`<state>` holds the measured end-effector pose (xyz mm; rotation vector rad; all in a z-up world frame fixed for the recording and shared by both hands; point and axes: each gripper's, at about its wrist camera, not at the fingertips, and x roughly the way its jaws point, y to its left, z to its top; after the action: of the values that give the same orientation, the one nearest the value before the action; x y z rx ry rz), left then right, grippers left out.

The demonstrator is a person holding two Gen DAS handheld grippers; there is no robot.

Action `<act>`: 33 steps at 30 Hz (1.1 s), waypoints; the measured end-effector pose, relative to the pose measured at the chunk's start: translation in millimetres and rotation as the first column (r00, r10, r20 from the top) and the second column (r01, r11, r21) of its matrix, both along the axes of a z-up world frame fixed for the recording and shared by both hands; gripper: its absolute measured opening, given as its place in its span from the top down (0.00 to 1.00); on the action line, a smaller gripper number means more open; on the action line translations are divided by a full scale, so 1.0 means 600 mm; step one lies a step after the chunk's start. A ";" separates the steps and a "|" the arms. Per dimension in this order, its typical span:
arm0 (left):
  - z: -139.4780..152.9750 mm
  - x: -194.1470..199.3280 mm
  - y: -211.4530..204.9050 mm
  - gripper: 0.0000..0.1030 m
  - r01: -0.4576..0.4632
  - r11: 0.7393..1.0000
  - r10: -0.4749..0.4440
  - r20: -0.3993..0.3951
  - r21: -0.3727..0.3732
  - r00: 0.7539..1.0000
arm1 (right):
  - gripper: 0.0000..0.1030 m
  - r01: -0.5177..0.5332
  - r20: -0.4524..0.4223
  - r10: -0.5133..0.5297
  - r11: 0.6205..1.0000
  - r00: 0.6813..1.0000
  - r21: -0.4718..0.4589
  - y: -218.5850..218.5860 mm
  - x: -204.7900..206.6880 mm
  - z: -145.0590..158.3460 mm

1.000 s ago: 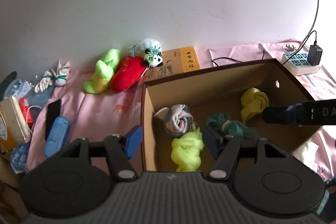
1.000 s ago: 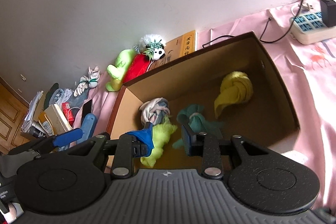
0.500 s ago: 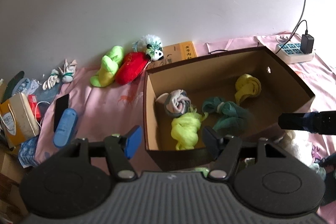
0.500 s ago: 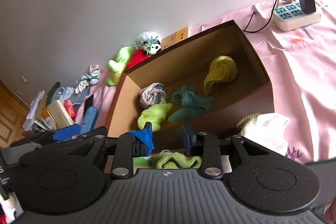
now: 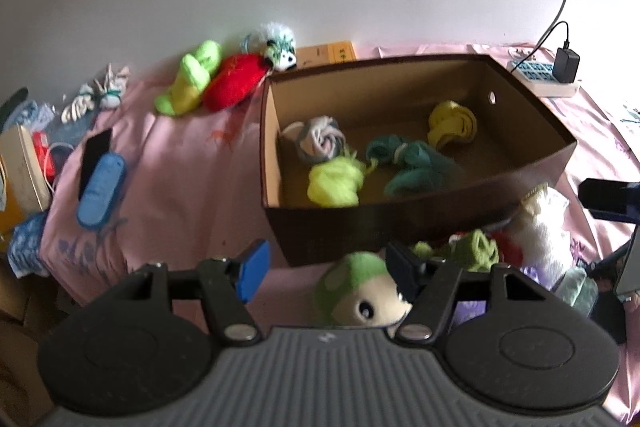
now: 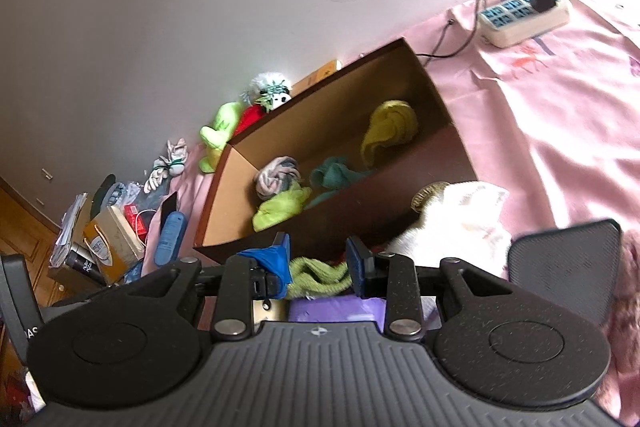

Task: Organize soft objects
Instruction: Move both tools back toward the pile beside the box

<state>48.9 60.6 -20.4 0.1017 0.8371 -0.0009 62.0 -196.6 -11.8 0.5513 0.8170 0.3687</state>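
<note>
Both grippers have drawn back from over the cardboard box (image 5: 420, 223) since a second ago, so its near wall now fills the middle of each view and a heap of soft things in front of it has come into sight. On the pink sheet (image 5: 180, 163), the box holds four bundles: a grey-and-white rolled sock (image 5: 320, 139), a lime yellow cloth (image 5: 334, 183), a teal knotted cloth (image 5: 412, 163) and a yellow knotted cloth (image 5: 452, 121).

Left gripper (image 5: 326, 267) stands wide open with nothing clamped; a green-capped plush toy (image 5: 360, 291) lies just below and between its fingers, and I cannot tell whether it touches them. Beside that toy sit a green knitted piece (image 5: 476, 249) and a white fluffy cloth (image 5: 540, 227), both against the box's outer wall.

Right gripper (image 6: 318, 261) has its jaws partly apart and empty, hanging above the green knitted piece (image 6: 318, 277).

Behind the box a lime plush (image 5: 192, 79), a red plush (image 5: 234, 87) and a small panda toy (image 5: 280, 51) rest near the wall.
</note>
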 end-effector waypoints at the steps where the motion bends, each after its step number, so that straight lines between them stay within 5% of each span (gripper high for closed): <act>1: -0.003 -0.002 0.004 0.34 0.002 1.000 -0.002 -0.004 -0.007 1.000 | 0.87 0.006 -0.004 -0.006 1.000 1.000 0.004 -0.005 -0.004 -0.004; 19: -0.072 -0.064 0.043 0.30 0.049 0.988 -0.062 -0.087 -0.147 0.994 | 0.86 -0.006 -0.076 0.003 0.999 0.997 -0.036 -0.009 -0.081 -0.064; 27: -0.076 -0.072 0.036 0.28 0.114 0.973 -0.133 -0.082 -0.200 0.988 | 0.86 -0.081 0.011 0.085 0.977 0.996 -0.199 0.019 -0.109 -0.058; 33: -0.074 -0.076 0.024 0.28 0.155 0.970 -0.169 -0.065 -0.186 0.983 | 0.86 -0.090 -0.040 0.082 0.956 0.996 -0.280 0.009 -0.127 -0.077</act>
<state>3.5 75.3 -64.9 -0.0007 0.9034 -0.2360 -14.5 -191.1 -57.8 0.2563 0.9049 0.3178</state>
